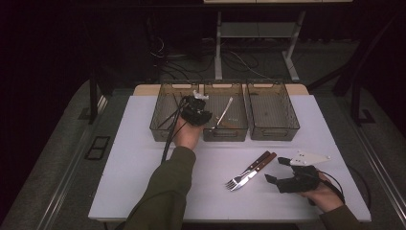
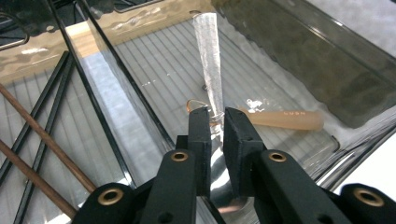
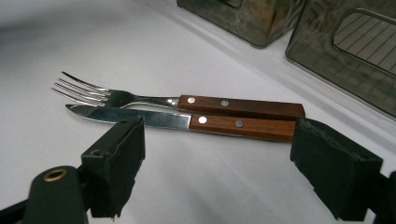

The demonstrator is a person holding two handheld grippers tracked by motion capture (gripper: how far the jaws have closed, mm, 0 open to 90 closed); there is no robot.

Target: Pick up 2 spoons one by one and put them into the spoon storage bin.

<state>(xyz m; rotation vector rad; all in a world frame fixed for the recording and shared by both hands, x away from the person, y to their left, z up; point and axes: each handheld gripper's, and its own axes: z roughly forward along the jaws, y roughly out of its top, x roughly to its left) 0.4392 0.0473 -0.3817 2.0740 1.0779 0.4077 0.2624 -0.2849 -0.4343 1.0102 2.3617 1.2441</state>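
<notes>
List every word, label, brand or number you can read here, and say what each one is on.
Beige handle in the middle bin: short embossed mark, too blurred to read.
Fork and knife: no lettering visible on them.

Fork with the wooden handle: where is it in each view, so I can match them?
High view: fork lower centre of the table, left of the right gripper.
Right gripper view: fork across the middle, behind the knife.
Left gripper view: looks into a bin at a spoon instead.
Shared landmark: smoky bins.
</notes>
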